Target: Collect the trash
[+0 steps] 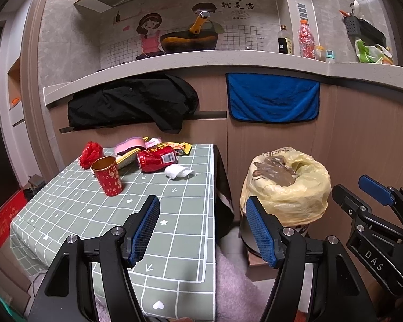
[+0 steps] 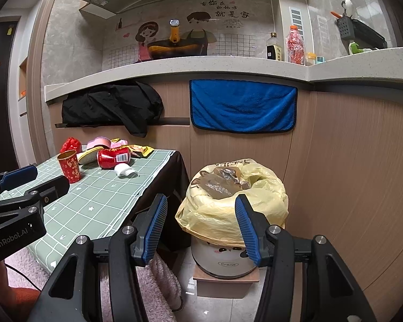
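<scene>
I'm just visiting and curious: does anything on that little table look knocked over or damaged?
Yes. The red can lies on its side, crumpled, amid wrappers at the table's far end. A wadded tissue lies beside it. The red cup stands upright.

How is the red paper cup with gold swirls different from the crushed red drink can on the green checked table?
The red paper cup with gold swirls stands upright; the crushed red drink can lies on its side. The cup keeps its round shape and open gold rim, while the can is dented and shows a white barcode label. Both are red and sit on the green checked tablecloth.
</scene>
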Demonstrator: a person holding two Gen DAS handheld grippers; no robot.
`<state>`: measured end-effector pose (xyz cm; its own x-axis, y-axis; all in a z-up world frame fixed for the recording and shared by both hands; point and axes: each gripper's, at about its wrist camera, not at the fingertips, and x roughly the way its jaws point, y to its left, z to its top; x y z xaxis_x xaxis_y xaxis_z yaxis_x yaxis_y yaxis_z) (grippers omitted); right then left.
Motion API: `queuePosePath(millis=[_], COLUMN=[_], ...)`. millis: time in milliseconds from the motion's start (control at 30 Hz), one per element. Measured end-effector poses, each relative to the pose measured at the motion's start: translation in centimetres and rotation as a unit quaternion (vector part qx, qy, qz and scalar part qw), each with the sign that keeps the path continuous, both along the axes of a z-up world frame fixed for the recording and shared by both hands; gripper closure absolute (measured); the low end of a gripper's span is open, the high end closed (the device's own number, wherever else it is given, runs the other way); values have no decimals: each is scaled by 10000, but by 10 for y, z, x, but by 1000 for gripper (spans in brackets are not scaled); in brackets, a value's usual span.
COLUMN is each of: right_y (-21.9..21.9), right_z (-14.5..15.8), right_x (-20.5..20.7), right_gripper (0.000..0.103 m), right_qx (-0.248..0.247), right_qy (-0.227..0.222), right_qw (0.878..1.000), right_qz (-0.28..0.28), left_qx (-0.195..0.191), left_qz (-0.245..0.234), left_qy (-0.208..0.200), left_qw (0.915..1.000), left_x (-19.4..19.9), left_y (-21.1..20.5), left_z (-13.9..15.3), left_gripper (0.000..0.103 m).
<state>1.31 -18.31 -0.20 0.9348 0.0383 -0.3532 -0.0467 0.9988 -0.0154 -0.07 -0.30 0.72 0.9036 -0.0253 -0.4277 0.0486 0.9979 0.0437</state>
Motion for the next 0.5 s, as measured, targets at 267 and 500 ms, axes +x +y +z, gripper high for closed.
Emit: queuePosePath(millis=[267, 500], right_y=[-3, -4], right_z=[1, 5], right_x=[0, -5], right_gripper=[53, 53], right_qx=[25, 79], right_qy=[-20, -111], right_qw=[10000, 9999], right_qz=[-11, -64], left_qx=[-4, 14], left_qz=[3, -20], left_qy=[3, 13], left_qw=[10000, 10000], left_x=[0, 1], left_y=[0, -2], left_z=[0, 0], left_gripper=[36, 36])
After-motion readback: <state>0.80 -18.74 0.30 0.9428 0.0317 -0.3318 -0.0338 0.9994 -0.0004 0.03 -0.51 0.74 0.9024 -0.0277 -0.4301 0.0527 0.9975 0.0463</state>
